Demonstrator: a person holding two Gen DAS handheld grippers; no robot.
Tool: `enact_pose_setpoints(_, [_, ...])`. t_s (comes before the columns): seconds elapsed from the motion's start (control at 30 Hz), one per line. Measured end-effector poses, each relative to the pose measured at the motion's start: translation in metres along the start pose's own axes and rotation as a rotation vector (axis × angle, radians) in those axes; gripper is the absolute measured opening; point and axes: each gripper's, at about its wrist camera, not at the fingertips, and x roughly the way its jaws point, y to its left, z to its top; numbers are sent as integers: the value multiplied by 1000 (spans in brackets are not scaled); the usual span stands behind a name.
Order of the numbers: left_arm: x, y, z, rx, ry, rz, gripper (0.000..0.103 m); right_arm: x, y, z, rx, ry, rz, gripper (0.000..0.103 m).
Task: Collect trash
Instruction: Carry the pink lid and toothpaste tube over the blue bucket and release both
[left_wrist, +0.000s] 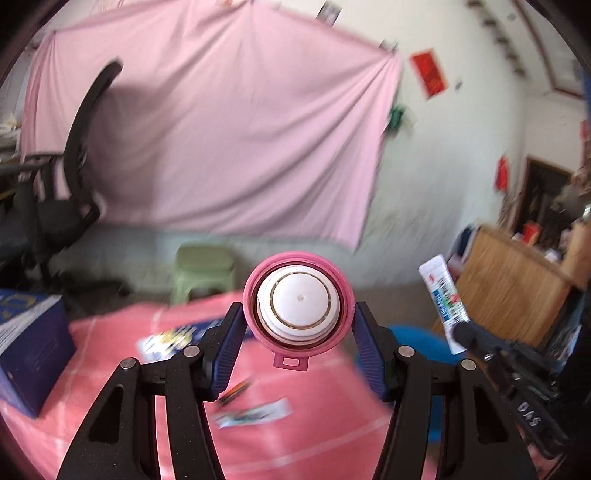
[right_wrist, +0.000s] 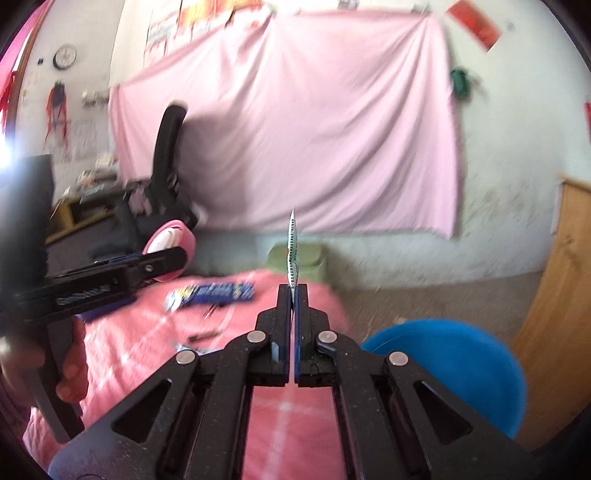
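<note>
My left gripper (left_wrist: 299, 314) is shut on a pink round lid with a white inner disc (left_wrist: 298, 301), held above the pink table cloth (left_wrist: 314, 435). The lid also shows in the right wrist view (right_wrist: 171, 240) at the left. My right gripper (right_wrist: 293, 290) is shut on a flat white and green wrapper (right_wrist: 293, 251), seen edge-on; it shows in the left wrist view (left_wrist: 445, 299) at the right. A blue wrapper (right_wrist: 212, 291) and smaller scraps (left_wrist: 255, 411) lie on the cloth. A blue bin (right_wrist: 454, 373) stands at the table's right.
A dark blue box (left_wrist: 33, 347) stands at the table's left. A green stool (left_wrist: 205, 273) and a black office chair (left_wrist: 66, 177) are behind the table. A wooden cabinet (left_wrist: 513, 280) is at the right. A pink sheet (right_wrist: 295, 122) hangs on the wall.
</note>
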Motion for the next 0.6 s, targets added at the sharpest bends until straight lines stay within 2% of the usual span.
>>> enact_pose_setpoints(0.13, [-3, -34, 9, 13, -69, -86, 53, -30, -21, 5, 32, -117, -80, 22])
enact_pose_setpoints(0.27, [11, -67, 12, 36, -68, -150, 53, -45, -41, 7, 54, -153, -135, 22])
enact_pose_setpoints(0.4, [31, -97, 10, 78, -27, -186, 53, -58, -62, 1, 74, -155, -188, 22])
enact_pose_setpoints(0.6, [71, -128, -4, 103, 106, -200, 53, -61, -101, -18, 124, -94, -240, 22])
